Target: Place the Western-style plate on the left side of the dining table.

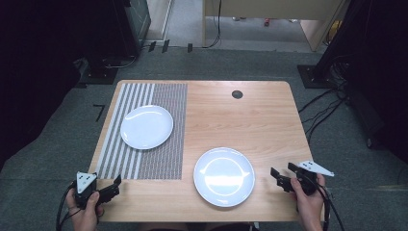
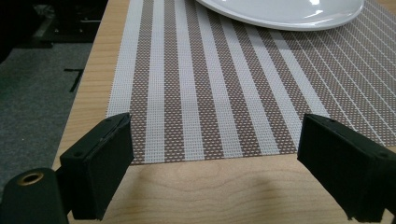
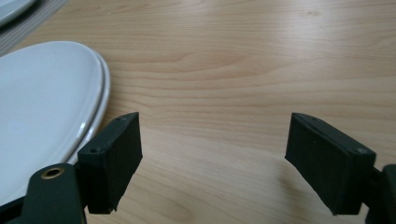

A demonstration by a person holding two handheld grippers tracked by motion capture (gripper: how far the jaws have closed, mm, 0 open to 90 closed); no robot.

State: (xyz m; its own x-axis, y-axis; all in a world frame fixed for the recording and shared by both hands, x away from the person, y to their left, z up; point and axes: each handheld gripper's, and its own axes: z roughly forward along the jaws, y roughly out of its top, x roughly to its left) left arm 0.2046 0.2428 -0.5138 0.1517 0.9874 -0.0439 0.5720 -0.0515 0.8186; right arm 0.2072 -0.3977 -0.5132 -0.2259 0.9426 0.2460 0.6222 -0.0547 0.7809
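A white plate (image 1: 146, 126) lies on a brown and white striped placemat (image 1: 144, 130) on the left half of the wooden table (image 1: 240, 120). A second white plate (image 1: 224, 176) rests on bare wood near the front edge. My left gripper (image 1: 115, 187) is held at the front left corner, open and empty, just short of the placemat's near edge. In the left gripper view its jaws (image 2: 215, 163) frame the placemat (image 2: 210, 93), with the plate (image 2: 280, 11) beyond. My right gripper (image 1: 282, 171) stands open to the right of the near plate (image 3: 42, 107), its jaws (image 3: 215, 158) over bare wood.
A small dark round grommet (image 1: 236, 94) sits in the table near its far edge. Grey carpet surrounds the table, with cables and dark equipment stands at the far left and right. Bare wood spans the table's right half.
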